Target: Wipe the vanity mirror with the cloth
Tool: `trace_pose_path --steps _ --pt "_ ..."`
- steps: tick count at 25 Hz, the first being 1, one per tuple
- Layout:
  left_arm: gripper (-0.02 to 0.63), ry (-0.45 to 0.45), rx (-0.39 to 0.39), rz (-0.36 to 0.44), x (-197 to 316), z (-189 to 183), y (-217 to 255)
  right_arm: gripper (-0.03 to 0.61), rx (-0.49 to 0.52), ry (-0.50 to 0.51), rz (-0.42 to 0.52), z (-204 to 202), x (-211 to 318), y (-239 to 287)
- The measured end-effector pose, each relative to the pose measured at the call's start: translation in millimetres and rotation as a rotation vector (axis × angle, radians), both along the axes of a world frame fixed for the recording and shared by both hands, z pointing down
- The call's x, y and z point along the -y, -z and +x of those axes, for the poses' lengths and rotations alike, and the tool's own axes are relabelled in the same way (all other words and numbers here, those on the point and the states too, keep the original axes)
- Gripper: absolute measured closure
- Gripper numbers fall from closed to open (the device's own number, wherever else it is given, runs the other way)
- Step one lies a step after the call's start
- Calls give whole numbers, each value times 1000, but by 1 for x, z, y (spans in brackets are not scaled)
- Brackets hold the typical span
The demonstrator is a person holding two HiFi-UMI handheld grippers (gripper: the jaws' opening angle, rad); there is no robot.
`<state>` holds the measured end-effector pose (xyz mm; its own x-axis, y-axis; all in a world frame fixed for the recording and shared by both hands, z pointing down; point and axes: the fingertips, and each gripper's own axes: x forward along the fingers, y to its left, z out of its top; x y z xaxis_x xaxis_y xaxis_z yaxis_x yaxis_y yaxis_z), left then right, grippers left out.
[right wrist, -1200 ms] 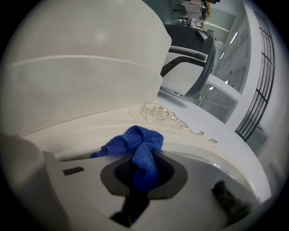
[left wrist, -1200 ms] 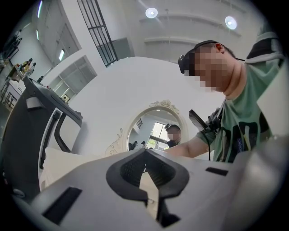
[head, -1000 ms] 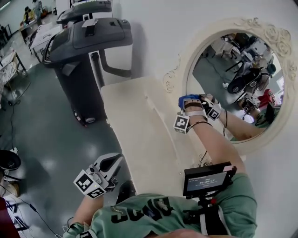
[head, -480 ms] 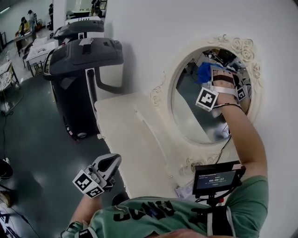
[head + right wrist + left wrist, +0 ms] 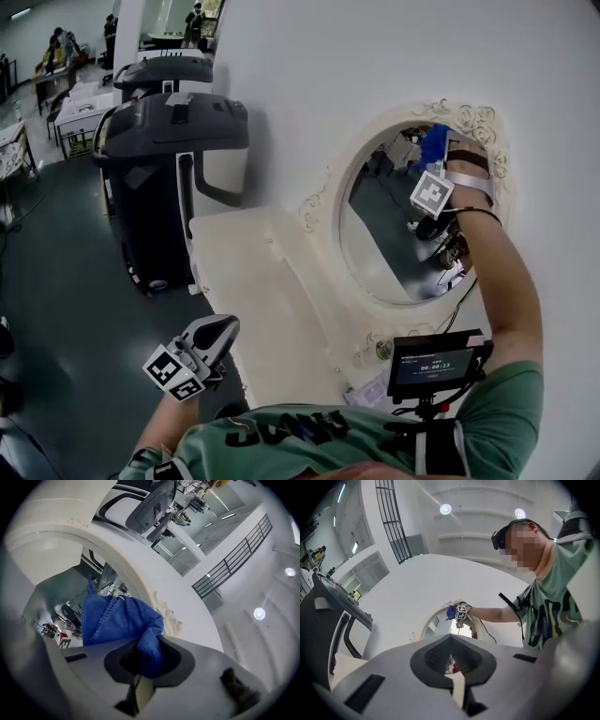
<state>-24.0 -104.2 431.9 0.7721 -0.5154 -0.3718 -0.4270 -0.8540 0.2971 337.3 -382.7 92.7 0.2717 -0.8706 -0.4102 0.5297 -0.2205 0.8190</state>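
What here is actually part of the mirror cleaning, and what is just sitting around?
Part of the job:
- blue terry cloth
- oval vanity mirror in a carved cream frame
- right gripper, clamped on the cloth near the mirror's upper edge

Just about:
- left gripper, empty, held low
- dark grey machine beside the vanity
- cream vanity top

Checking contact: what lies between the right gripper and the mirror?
The blue cloth, clamped in the right gripper, fills that stretch, spread toward the mirror; the right gripper view shows it.
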Motion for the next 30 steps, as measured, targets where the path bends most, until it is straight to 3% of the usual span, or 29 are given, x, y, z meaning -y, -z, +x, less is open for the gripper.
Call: trace_pose_path --steps 9,13,17,20,21,26,30 --pt "603 5 6 -13 -4 1 -1 535 10 -31 59 7 2 7" --pt "604 -14 10 -24 -6 7 -3 535 42 -19 6 3 4 -20" --pt "604 -23 13 -43 -10 11 0 535 75 10 -147 -4 12 -114" --pt "603 -21 24 -80 -13 12 -6 535 -125 -170 -267 13 3 -192" --pt "603 -18 32 -92 -11 11 -12 535 -149 -195 -306 16 6 -222" --pt "603 1 87 -166 -5 4 -39 535 -90 -157 -492 5 26 -381" --pt "603 19 107 -196 1 4 -49 535 -54 -160 -642 12 29 -478"
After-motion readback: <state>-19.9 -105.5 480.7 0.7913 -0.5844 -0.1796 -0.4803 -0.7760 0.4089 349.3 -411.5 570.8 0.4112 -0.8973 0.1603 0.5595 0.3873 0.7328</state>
